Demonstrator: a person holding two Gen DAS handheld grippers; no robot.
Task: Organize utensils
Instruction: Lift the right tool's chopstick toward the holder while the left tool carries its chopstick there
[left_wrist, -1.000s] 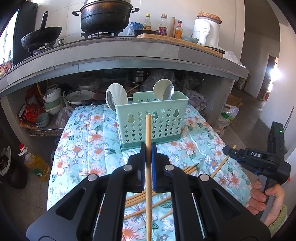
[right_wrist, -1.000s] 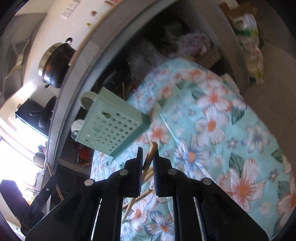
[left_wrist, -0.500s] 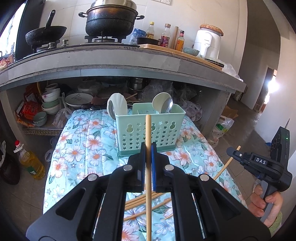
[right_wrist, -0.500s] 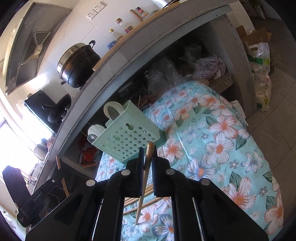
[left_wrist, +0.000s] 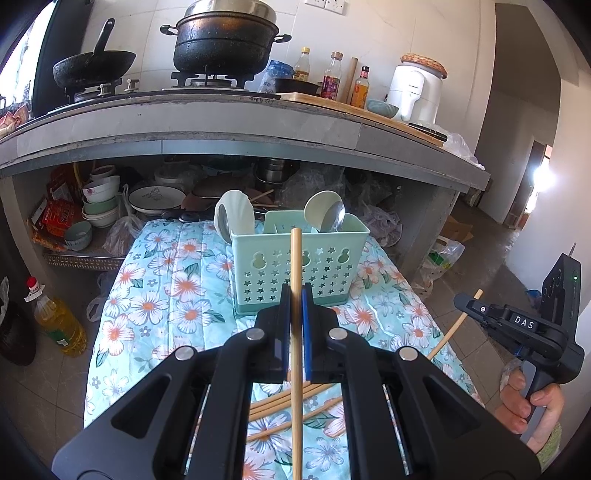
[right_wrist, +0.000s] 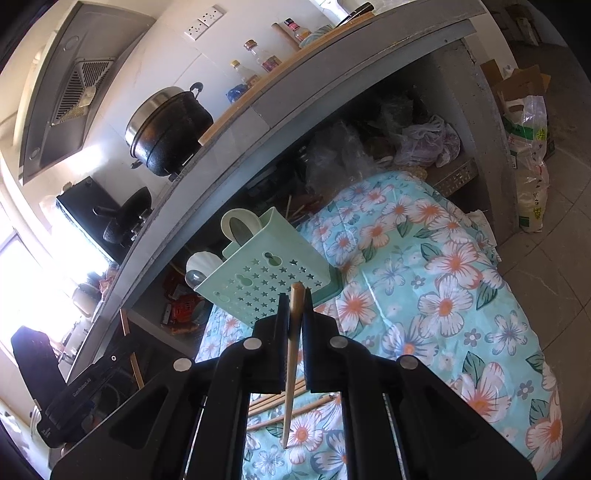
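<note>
**Reporter:** What sits closest to the lens?

**Photographer:** The left gripper (left_wrist: 295, 295), its jaws clamped on one wooden chopstick (left_wrist: 296, 332) that runs straight up the frame, its tip overlapping the front wall of the mint-green caddy (left_wrist: 299, 266). Loose chopsticks (left_wrist: 291, 402) lie crossed on the floral cloth (left_wrist: 166, 295) beneath.

**Reporter:** And the other side?

**Photographer:** The right gripper (right_wrist: 294, 306) is closed on a second chopstick (right_wrist: 291, 362), held near its thick end, the thin end hanging toward the cloth. The person's hand (left_wrist: 528, 398) grips its handle low at the right, well apart from the caddy.

**Reporter:** The risk?

**Photographer:** Each stick is pinched at one narrow spot, so it could likely swivel or slip. A tip catching the caddy's rim could tip the light holder. Both grippers angle gently downward, the right one rolled sideways.

**Reporter:** Farther back?

**Photographer:** Spoons (left_wrist: 325, 214) stand in the caddy's end compartments; the centre one looks free.
</note>
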